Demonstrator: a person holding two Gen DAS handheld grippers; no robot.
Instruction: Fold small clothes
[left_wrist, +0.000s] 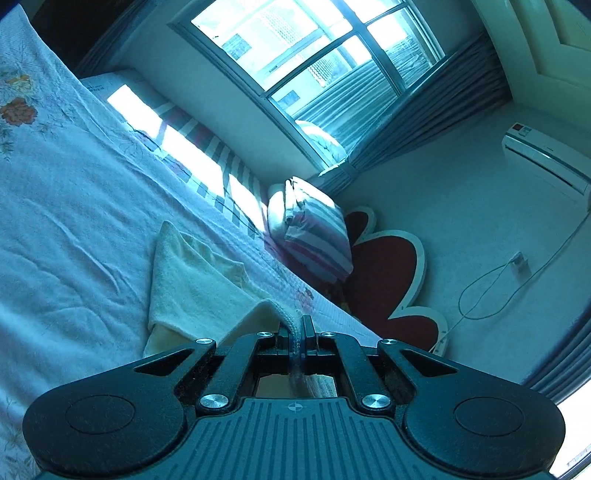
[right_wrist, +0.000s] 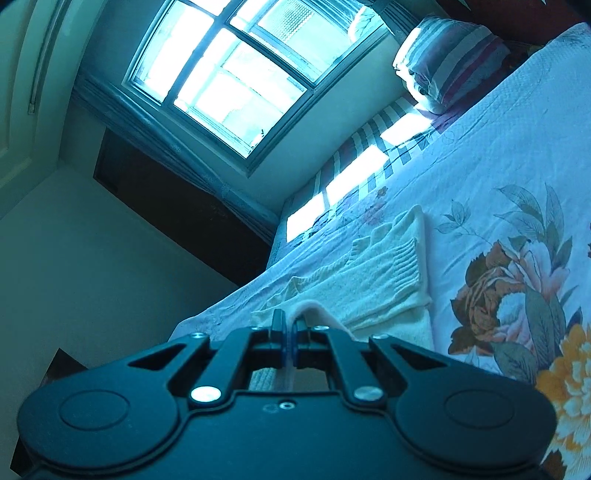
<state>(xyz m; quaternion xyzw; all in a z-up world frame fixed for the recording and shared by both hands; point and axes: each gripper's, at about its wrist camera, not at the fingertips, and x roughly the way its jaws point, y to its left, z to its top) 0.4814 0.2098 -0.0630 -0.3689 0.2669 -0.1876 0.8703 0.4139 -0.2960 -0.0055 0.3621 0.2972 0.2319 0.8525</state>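
Note:
A small cream knitted sweater (left_wrist: 192, 280) lies partly folded on the floral bedspread (left_wrist: 74, 206). In the left wrist view my left gripper (left_wrist: 296, 328) is shut on a ribbed edge of the sweater, which rises from the bed into its jaws. In the right wrist view the same sweater (right_wrist: 369, 273) shows a ribbed cuff folded across its body. My right gripper (right_wrist: 289, 326) is shut on another edge of the sweater, lifted off the bedspread (right_wrist: 498, 155). Both views are strongly tilted.
A striped pillow (left_wrist: 314, 236) leans at the head of the bed, also visible in the right wrist view as the striped pillow (right_wrist: 450, 55). A red flower-shaped headboard (left_wrist: 384, 280), a bright window (left_wrist: 314, 48), curtains, a wall air conditioner (left_wrist: 546, 162) and a dark cabinet (right_wrist: 177, 206) surround the bed.

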